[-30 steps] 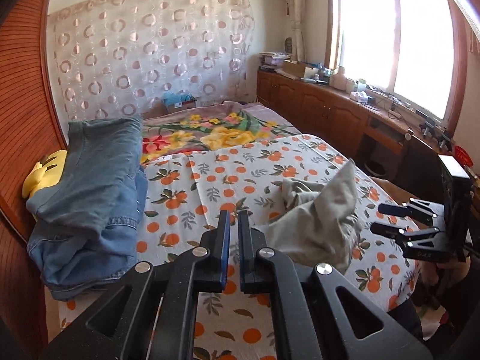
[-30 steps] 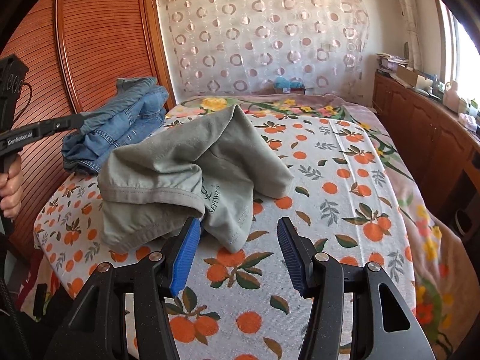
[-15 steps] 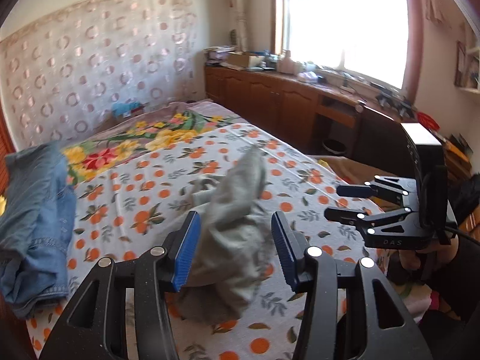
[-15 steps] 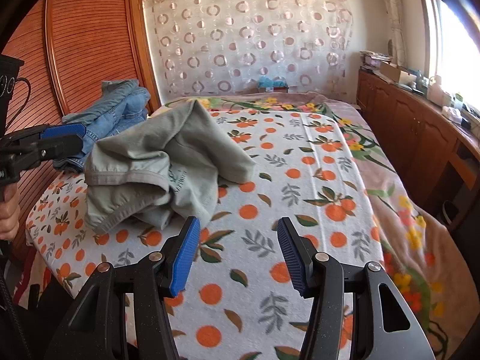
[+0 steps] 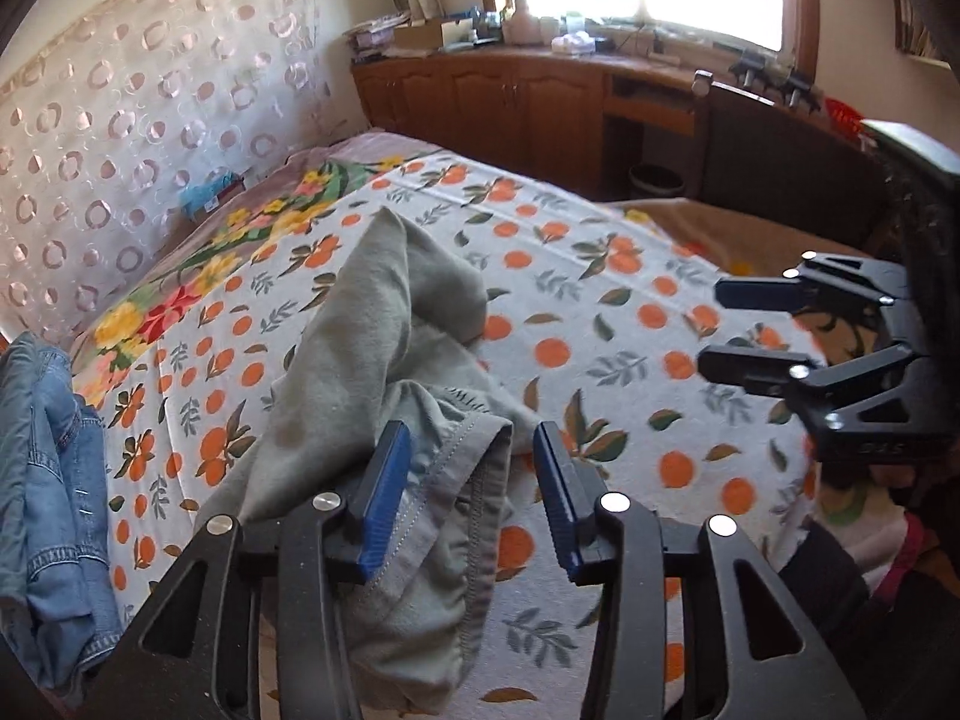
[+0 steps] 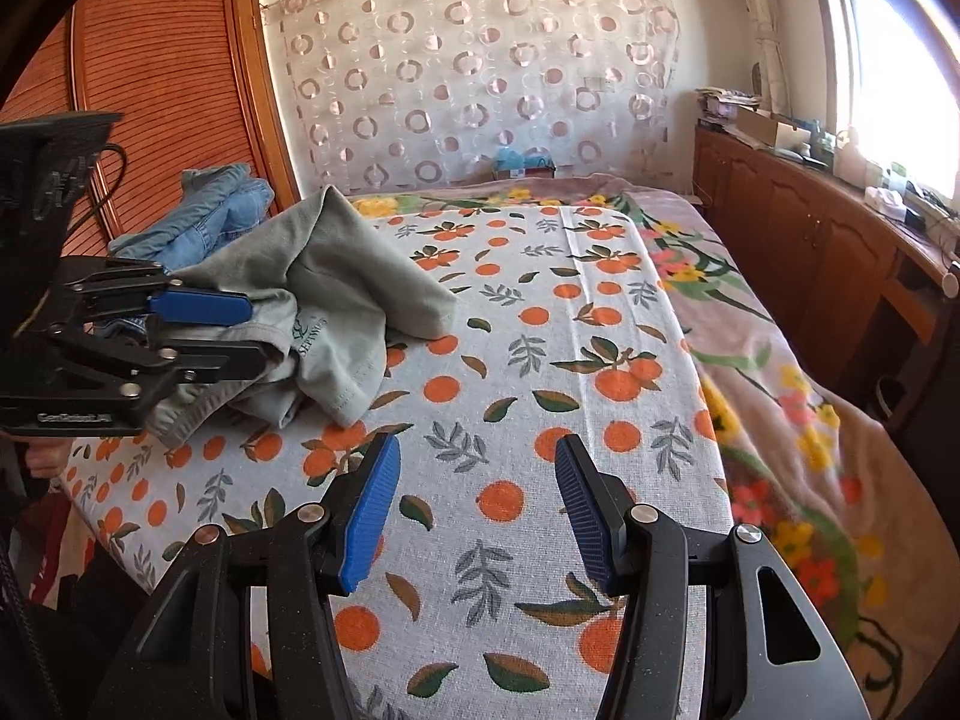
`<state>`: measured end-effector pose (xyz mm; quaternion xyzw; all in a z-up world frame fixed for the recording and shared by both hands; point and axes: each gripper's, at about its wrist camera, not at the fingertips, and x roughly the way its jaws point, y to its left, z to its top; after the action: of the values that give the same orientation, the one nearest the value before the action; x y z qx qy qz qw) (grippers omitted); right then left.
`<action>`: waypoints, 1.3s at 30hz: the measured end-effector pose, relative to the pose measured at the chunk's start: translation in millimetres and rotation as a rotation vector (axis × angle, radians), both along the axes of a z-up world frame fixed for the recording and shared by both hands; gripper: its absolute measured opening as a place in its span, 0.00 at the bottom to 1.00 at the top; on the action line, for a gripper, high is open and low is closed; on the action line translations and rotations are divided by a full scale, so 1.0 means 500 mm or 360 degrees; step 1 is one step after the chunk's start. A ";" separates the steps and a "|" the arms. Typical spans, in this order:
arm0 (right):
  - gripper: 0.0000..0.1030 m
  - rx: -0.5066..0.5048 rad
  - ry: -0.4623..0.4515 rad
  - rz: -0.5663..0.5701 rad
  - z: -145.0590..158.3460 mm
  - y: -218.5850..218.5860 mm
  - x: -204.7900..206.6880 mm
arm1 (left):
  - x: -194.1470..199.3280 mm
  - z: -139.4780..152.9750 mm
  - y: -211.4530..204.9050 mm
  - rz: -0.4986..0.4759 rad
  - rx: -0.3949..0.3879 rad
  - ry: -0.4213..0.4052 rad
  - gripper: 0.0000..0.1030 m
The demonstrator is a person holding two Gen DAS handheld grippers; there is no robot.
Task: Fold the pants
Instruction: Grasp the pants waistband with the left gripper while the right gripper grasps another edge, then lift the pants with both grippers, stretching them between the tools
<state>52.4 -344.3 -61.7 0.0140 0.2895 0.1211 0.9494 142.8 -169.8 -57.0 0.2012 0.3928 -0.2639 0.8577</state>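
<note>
My left gripper (image 5: 471, 492) is down at the near edge of the bed (image 6: 540, 360), by its left corner, and its jaws are closing with a stitched hem of the grey-green pants (image 5: 384, 360) lying between the blue pads (image 5: 384, 498). The cloth touches the left pad and hangs over it; the right pad stands clear of the fabric, so nothing is pinched. From my right side the same gripper (image 6: 204, 330) shows one finger above the bunched cloth and one below it.

The pants sit in a loose heap on the orange-print sheet (image 5: 600, 324), near the left edge of the bed, with one fold standing up in a peak toward the head of the bed. A printed label shows on the part facing my right gripper.

My right gripper (image 6: 477, 510) hovers over the near edge of the bed, toward its middle, jaws apart and holding nothing, only the sheet under them. It is well apart from the pants.

Folded blue jeans (image 6: 198, 222) lie at the far left edge of the bed, against the wooden wardrobe door (image 6: 162, 78), just behind the pants.
</note>
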 end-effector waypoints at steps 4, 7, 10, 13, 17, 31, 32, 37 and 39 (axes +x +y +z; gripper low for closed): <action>0.54 0.0013 0.0006 0.0008 -0.006 -0.007 0.001 | 0.015 -0.020 0.004 0.0024 0.0056 -0.0008 0.43; 0.54 0.0015 0.0012 0.0016 -0.007 -0.005 -0.001 | 0.024 -0.021 0.018 0.0052 0.0003 0.0013 0.23; 0.54 0.0013 0.0017 0.0027 -0.006 -0.007 -0.001 | 0.027 -0.004 0.040 0.0099 -0.0078 -0.0004 0.12; 0.54 0.0011 0.0024 0.0041 -0.007 0.001 0.002 | 0.016 0.045 0.070 0.0150 -0.0184 -0.0091 0.09; 0.54 0.0016 0.0022 0.0076 0.000 0.019 0.009 | -0.002 0.139 0.120 0.0182 -0.0336 -0.0187 0.09; 0.54 0.0007 0.0001 0.0276 0.007 0.137 0.082 | -0.008 0.192 0.287 0.0420 -0.0415 -0.0324 0.08; 0.54 0.0002 0.0003 0.0285 0.006 0.147 0.088 | -0.006 0.187 0.296 0.0433 -0.0415 -0.0318 0.08; 0.54 -0.0010 0.0013 0.0376 0.009 0.183 0.115 | -0.004 0.170 0.317 0.0466 -0.0443 -0.0298 0.08; 0.54 -0.0015 0.0010 0.0413 0.009 0.196 0.122 | -0.005 0.168 0.317 0.0467 -0.0450 -0.0297 0.08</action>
<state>113.3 -246.2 -57.3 -0.0277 0.2923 0.2414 0.9249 140.1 -11.1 26.9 0.0433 0.2961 -0.1690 0.9391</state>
